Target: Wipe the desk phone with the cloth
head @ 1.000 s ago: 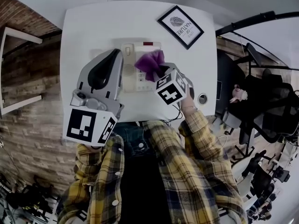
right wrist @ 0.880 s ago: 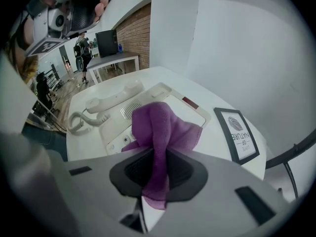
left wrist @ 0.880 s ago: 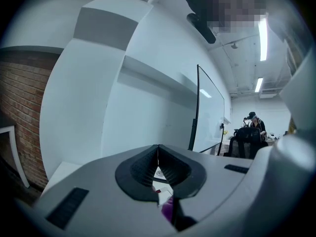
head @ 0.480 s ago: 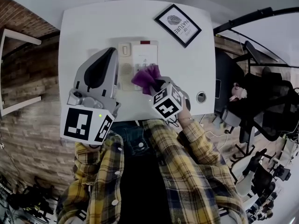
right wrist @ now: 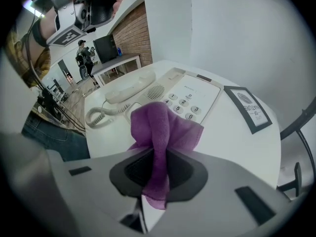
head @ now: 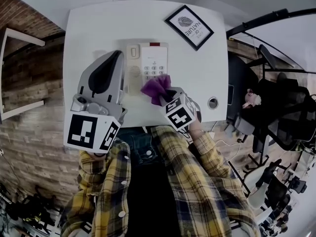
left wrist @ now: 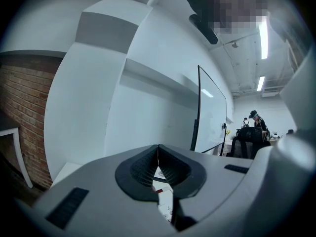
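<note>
Cloth [head: 156, 87] clamped in right gripper [head: 167, 95], bunched over near edge of desk phone [head: 148, 65] keypad, gripper angled in from the person's side. Left gripper [head: 116, 58] pressed together, empty, held high beside handset [head: 133, 69], pointing away from the person. Phone on white desk [head: 98, 28].
</note>
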Tool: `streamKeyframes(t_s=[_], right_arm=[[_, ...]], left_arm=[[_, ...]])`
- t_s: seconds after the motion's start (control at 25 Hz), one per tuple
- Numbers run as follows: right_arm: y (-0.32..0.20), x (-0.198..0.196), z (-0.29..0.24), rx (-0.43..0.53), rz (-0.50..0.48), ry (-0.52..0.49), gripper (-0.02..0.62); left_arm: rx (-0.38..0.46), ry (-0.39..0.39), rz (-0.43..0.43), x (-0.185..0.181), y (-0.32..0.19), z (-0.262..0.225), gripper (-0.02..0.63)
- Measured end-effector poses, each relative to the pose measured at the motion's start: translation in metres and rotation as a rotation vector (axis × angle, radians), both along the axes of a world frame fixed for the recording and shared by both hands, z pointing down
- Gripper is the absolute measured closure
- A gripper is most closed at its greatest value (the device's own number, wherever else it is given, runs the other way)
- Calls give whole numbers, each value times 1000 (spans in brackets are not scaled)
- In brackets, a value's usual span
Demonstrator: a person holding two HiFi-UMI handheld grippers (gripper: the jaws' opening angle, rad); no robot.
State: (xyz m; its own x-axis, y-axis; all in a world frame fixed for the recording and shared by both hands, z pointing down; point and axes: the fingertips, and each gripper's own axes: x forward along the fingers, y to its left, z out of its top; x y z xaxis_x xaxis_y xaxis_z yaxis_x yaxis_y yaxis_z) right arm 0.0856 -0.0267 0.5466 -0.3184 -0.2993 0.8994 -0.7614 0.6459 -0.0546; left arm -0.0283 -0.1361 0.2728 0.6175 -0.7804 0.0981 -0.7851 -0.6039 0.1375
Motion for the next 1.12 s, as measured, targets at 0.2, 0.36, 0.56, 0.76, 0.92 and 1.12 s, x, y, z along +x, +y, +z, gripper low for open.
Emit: streamKeyframes(t_s=[0.2,0.36,0.56,0.76,0.92,1.12], right_arm=[[7,4,-1,-8,0,6,534],[8,4,-10,-2,27,-29,534],[-13,1,-47,63,70,-110,534],[-46,-1,-103,201,86,-192,534],[-66,-10,-154,306,95,-281,534],[-82,-21,-226,462,103,-403,534]], left_arm=[[14,3,-1,0,1,-4,591],[22,3,6,2,3,-8,591],[31,5,10,2,4,-11,591],[42,8,14,2,4,-17,591],[52,12,14,0,6,-22,591],[59,17,23,0,9,-28,591]])
